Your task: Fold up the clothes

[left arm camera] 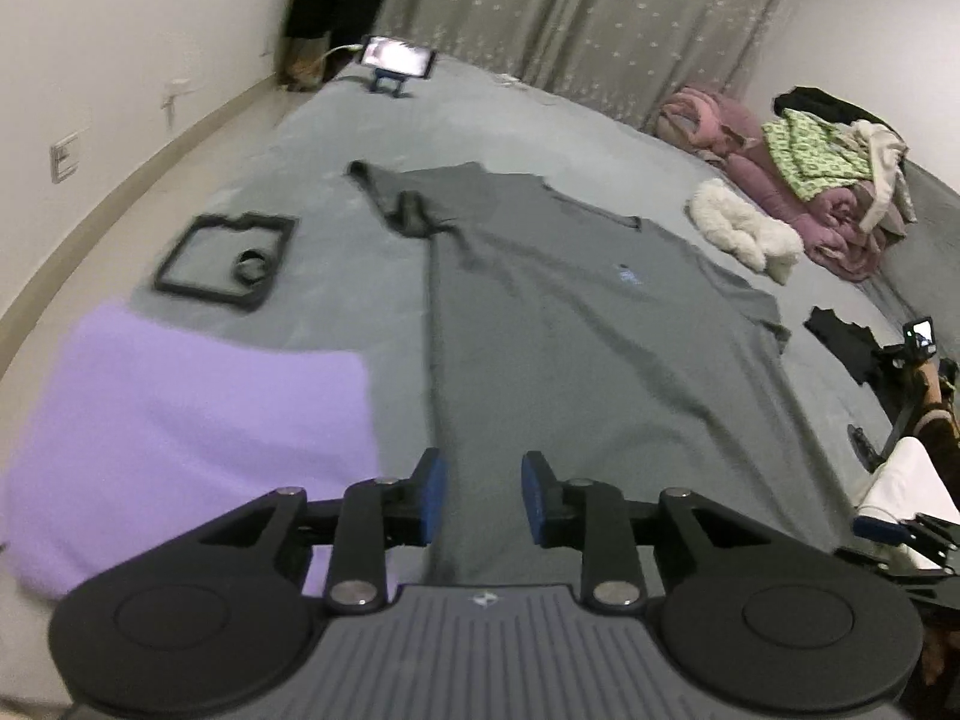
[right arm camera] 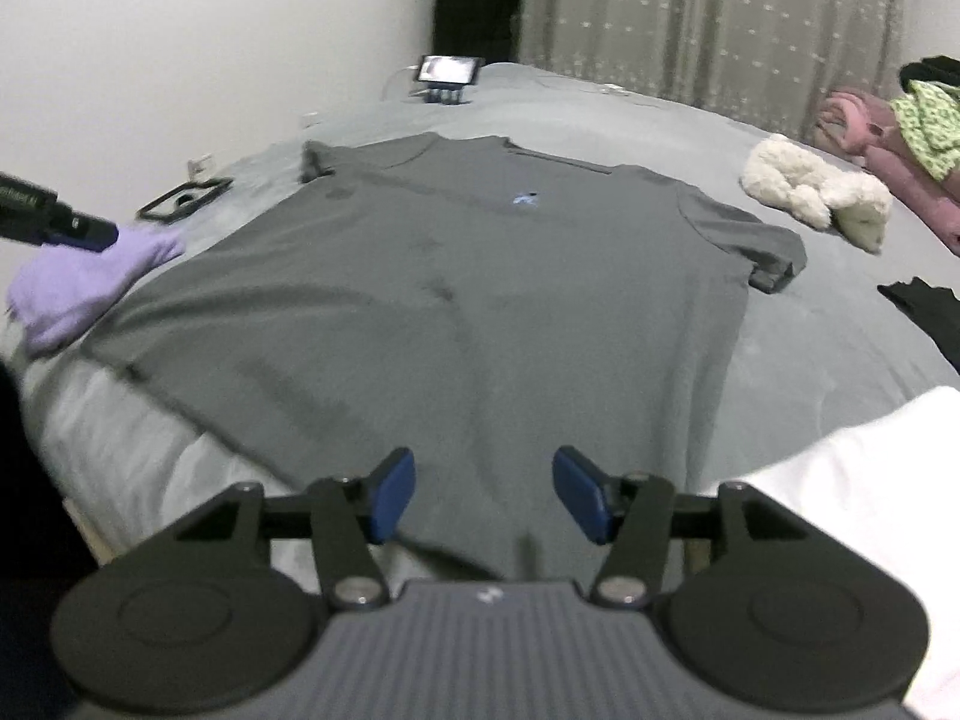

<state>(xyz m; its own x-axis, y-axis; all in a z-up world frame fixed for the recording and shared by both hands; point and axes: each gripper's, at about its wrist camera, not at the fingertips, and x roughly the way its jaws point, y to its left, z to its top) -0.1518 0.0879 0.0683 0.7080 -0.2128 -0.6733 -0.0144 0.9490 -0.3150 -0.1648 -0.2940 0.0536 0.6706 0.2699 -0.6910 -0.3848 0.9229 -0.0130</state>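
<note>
Left wrist view shows the grey T-shirt (left arm camera: pixel 570 324) spread flat on the bed (left arm camera: pixel 372 138), its hem near the front edge of the bed and its collar toward the far edge, where a phone on a stand (left arm camera: pixel 397 57) is placed. The left gripper (left arm camera: pixel 483 495) hovers over the hem at the shirt's left side; its blue pads are apart and nothing is between them. One sleeve (left arm camera: pixel 396 198) is crumpled and turned inward, so I judge the shirt is laid out but not yet smoothed for folding.

In the right wrist view the right gripper (right arm camera: pixel 483 492) hangs above the middle of the hem, also with the tongs apart and empty. Both grippers stand at the front edge of the bed — probably because the hem is the natural place to take the cloth for the first fold, or to pull it straight.

A folded purple garment (left arm camera: pixel 186 432) lies just beside the shirt at the left front corner of the bed; this looks like a finished piece put aside. A black frame (left arm camera: pixel 225 255) lies further back on the left, and a white fluffy item (right arm camera: pixel 816 192) and a pile of unfolded clothes (left arm camera: pixel 840 174) wait at the right side — well apart from the shirt, so they leave the working area free.
</note>
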